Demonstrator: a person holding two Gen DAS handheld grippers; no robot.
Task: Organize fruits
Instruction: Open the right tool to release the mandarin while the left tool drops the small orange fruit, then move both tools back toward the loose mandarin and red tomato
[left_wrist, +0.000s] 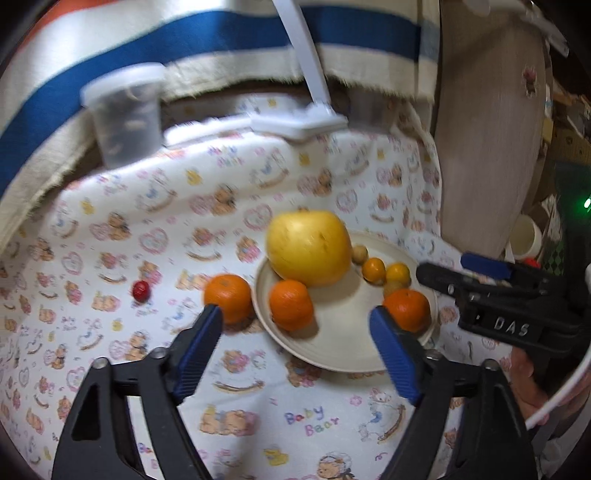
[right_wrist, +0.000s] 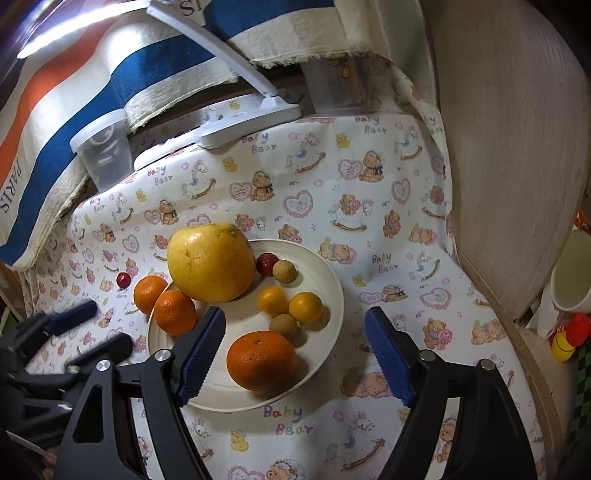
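Observation:
A cream plate (right_wrist: 325, 280) (left_wrist: 347, 354) holds a big yellow pomelo (right_wrist: 210, 262) (left_wrist: 309, 252), two mandarins (right_wrist: 261, 360) (right_wrist: 175, 312), two small yellow-orange fruits (right_wrist: 306, 307), two brownish round fruits (right_wrist: 284, 271) and a dark red fruit (right_wrist: 266, 263). One mandarin (left_wrist: 228, 297) (right_wrist: 148, 292) lies on the cloth against the plate's left rim. A small red fruit (left_wrist: 140, 290) (right_wrist: 123, 280) lies further left. My left gripper (left_wrist: 295, 323) is open and empty, above the plate's left side. My right gripper (right_wrist: 294, 326) is open and empty over the plate.
A clear lidded cup (right_wrist: 103, 153), a white lamp base (right_wrist: 243, 122) and a striped cloth (right_wrist: 74, 110) stand at the back. A wooden chair back (right_wrist: 517, 147) rises at the right, with a white mug (right_wrist: 570, 275) beyond it.

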